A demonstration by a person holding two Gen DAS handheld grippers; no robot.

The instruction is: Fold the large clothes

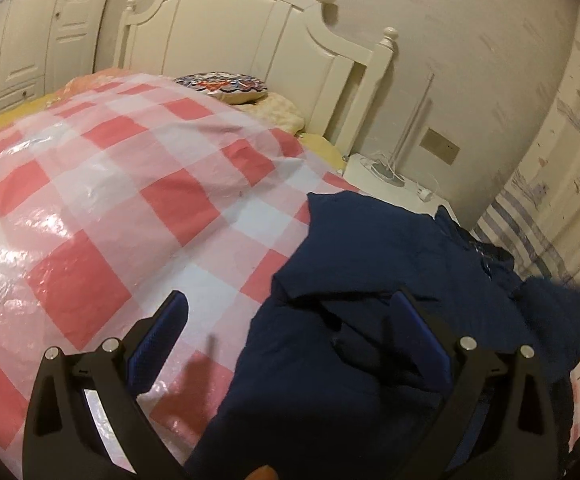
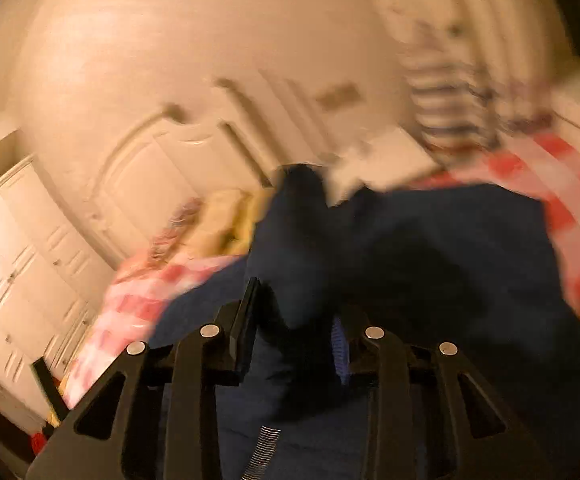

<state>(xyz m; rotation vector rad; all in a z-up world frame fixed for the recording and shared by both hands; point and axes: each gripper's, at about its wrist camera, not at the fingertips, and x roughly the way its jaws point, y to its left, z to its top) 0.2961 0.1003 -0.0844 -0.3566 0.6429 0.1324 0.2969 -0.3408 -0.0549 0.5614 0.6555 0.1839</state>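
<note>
Navy garment [image 1: 390,264] edge beside bare checkered sheet [image 1: 102,200]

Garment [image 1: 390,248] on bed sheet [image 1: 110,200]

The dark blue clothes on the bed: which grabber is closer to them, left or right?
Right. The right gripper has a bunch of the dark blue garment between its fingers. The left gripper is wide open at the garment's edge, over the checkered sheet.

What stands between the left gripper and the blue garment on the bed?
Nothing visible does. The left gripper is open above the edge of the blue garment, which lies on the checked sheet; one finger is over the cloth, the other over the sheet.
</note>
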